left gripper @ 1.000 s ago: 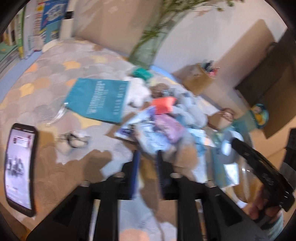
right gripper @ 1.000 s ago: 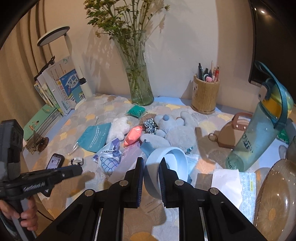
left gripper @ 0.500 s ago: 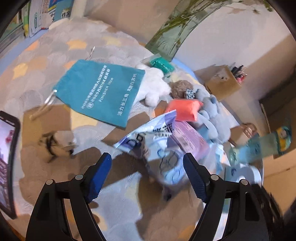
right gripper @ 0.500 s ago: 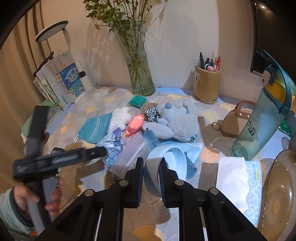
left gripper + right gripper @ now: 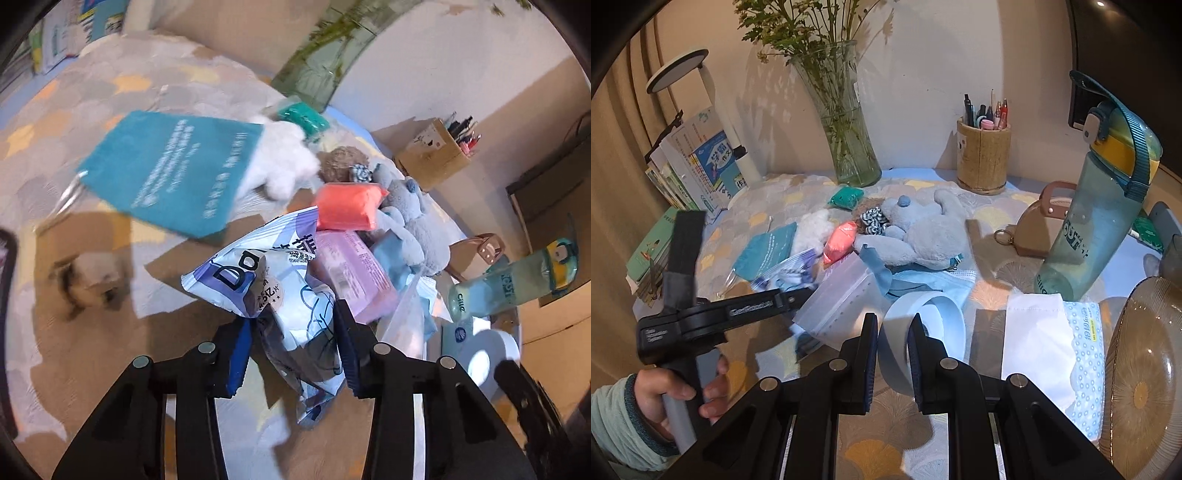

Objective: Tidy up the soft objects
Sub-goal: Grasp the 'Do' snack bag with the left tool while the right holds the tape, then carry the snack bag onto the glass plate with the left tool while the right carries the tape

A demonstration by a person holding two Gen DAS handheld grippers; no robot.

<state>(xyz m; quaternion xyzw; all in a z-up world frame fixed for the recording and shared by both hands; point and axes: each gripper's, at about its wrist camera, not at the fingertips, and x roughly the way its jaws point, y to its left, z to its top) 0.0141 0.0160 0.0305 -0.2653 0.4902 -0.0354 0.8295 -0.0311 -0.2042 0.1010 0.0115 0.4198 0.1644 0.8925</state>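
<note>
Little looks sorted: the grey plush toy (image 5: 923, 236), teal cloth pouch (image 5: 173, 166) and orange soft pack (image 5: 347, 206) lie heaped beyond the fingers. The left gripper (image 5: 295, 347) is closing on the blue-and-white crinkly packet (image 5: 288, 295); the right gripper (image 5: 892, 354) clenches the pale blue band loop (image 5: 923, 317).

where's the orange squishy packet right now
In the left wrist view, the orange packet lies mid-pile, between the white plush and the grey plush.

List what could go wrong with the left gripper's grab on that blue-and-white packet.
The left gripper jaws are closing on the blue-and-white packet near its crumpled lower end, so the slick film may slip out. The pink pack and clear zip bag lie against it and could get dragged along.
</note>
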